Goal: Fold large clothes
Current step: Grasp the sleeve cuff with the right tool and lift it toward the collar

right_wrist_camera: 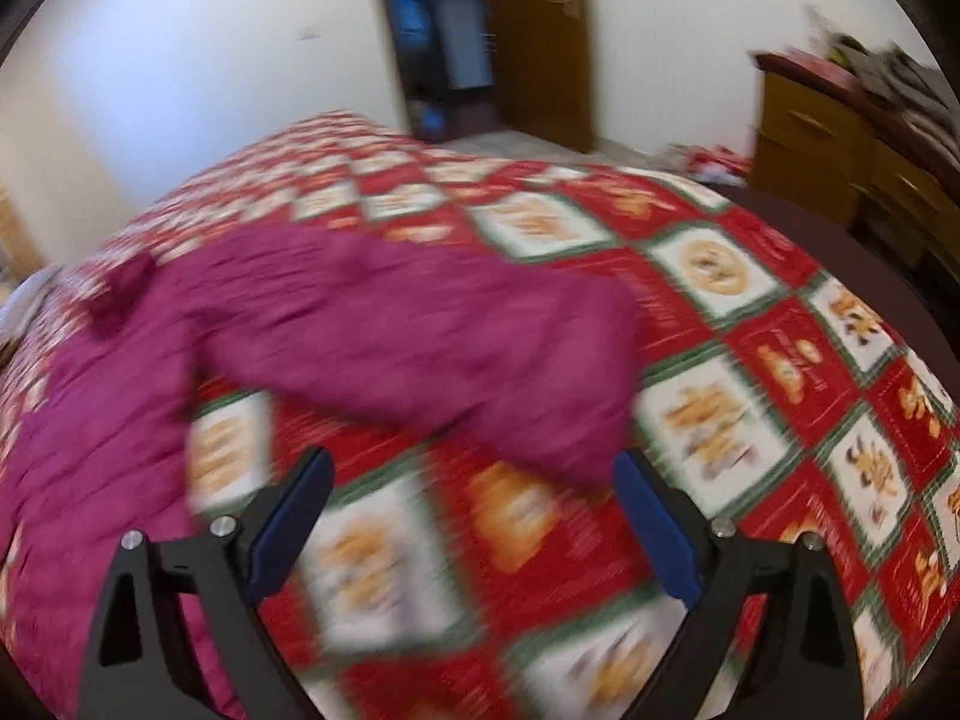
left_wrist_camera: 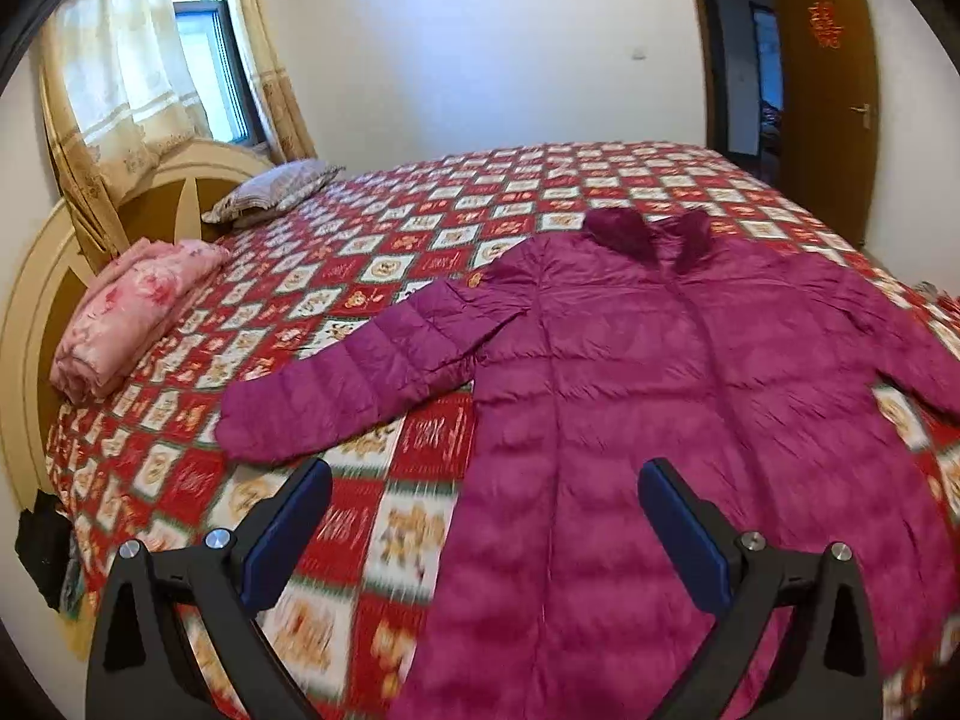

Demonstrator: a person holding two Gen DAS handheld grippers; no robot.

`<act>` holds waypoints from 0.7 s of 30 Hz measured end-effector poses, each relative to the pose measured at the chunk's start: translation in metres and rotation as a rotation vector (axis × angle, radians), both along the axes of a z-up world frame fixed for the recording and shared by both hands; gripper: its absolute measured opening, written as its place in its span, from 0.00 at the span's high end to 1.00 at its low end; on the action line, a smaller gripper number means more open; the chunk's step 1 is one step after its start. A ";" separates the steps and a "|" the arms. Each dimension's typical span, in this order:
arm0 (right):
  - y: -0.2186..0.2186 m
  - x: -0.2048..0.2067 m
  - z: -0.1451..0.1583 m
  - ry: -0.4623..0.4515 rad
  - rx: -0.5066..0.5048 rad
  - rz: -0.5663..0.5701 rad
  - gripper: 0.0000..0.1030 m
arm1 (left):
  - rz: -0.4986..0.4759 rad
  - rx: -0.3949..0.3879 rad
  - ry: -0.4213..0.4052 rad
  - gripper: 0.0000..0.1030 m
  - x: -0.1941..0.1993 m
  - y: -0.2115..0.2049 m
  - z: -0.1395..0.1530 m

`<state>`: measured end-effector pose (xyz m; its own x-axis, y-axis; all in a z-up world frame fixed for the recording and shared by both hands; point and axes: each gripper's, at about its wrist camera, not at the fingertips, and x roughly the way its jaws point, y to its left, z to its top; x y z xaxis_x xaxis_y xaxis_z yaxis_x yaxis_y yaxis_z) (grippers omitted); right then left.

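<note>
Jacket (left_wrist_camera: 660,372) lies flat on the bed (left_wrist_camera: 420,228), sleeves spread. Left gripper (left_wrist_camera: 485,516) and right gripper (right_wrist_camera: 474,510) both released — jaws wide, holding nothing, above the bed.

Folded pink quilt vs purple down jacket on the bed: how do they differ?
The folded pink quilt is a compact stack by the headboard; the purple down jacket lies spread flat, sleeves out, mid-bed. The quilt is floral-printed; the jacket is plain, quilted in rows. Both rest on the checkered bedspread.

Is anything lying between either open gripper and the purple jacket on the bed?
Nothing visible. The left gripper hovers over the jacket hem; the right gripper faces its sleeve, with only bedspread between.
</note>
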<state>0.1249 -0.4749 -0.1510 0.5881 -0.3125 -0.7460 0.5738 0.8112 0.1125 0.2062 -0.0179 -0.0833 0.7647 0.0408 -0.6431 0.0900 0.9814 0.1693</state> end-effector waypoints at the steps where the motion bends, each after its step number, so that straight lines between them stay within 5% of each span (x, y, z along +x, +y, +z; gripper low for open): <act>1: -0.010 0.004 -0.003 0.004 0.015 -0.019 0.06 | 0.014 0.013 0.003 0.01 0.012 -0.002 -0.005; 7: -0.040 0.025 -0.020 0.054 0.077 -0.055 0.21 | 0.053 0.068 0.040 0.01 0.067 -0.011 -0.042; 12: -0.034 0.028 -0.014 0.022 0.066 0.027 0.75 | 0.078 0.102 0.086 0.01 0.094 -0.004 -0.062; 17: -0.007 0.039 0.020 -0.052 -0.025 0.093 0.82 | 0.091 0.112 0.072 0.01 0.106 0.008 -0.057; 21: 0.061 0.065 0.068 -0.118 -0.160 0.257 0.83 | 0.111 0.108 0.054 0.01 0.114 0.018 -0.048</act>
